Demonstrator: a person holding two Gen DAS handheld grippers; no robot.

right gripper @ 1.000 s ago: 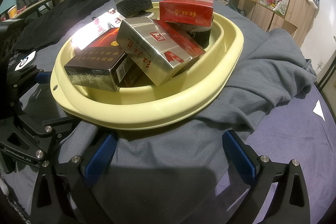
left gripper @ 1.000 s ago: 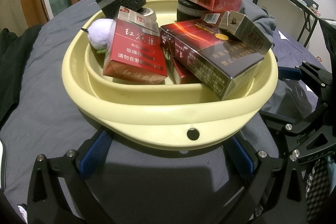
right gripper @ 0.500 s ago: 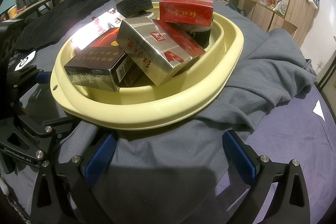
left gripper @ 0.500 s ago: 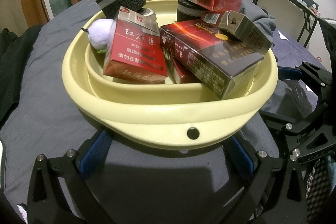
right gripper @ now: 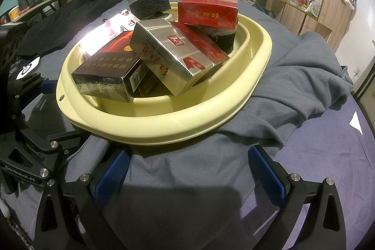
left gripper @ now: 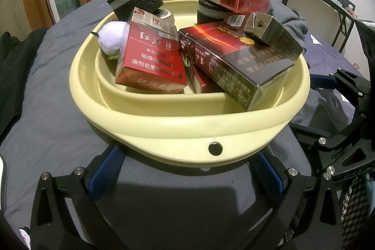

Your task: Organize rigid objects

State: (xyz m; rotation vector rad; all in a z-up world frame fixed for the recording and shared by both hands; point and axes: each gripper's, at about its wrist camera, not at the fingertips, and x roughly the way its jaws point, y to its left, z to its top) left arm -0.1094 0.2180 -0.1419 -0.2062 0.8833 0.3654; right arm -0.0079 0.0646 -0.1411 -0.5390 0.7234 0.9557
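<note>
Grey cloth (right gripper: 293,86) bears the basin (left gripper: 187,123), dead ahead of 2 gaping grippers, left gripper (left gripper: 187,170) nearer.

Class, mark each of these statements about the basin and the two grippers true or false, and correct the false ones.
1. The basin is empty. False: it holds boxes and sponges.
2. Both grippers are open. True: left gripper and right gripper hold nothing.
3. A red box lies on a black sponge. True.
4. The basin sits on bare wood. False: it rests on grey cloth.
5. A white ball is in the basin. True.
</note>
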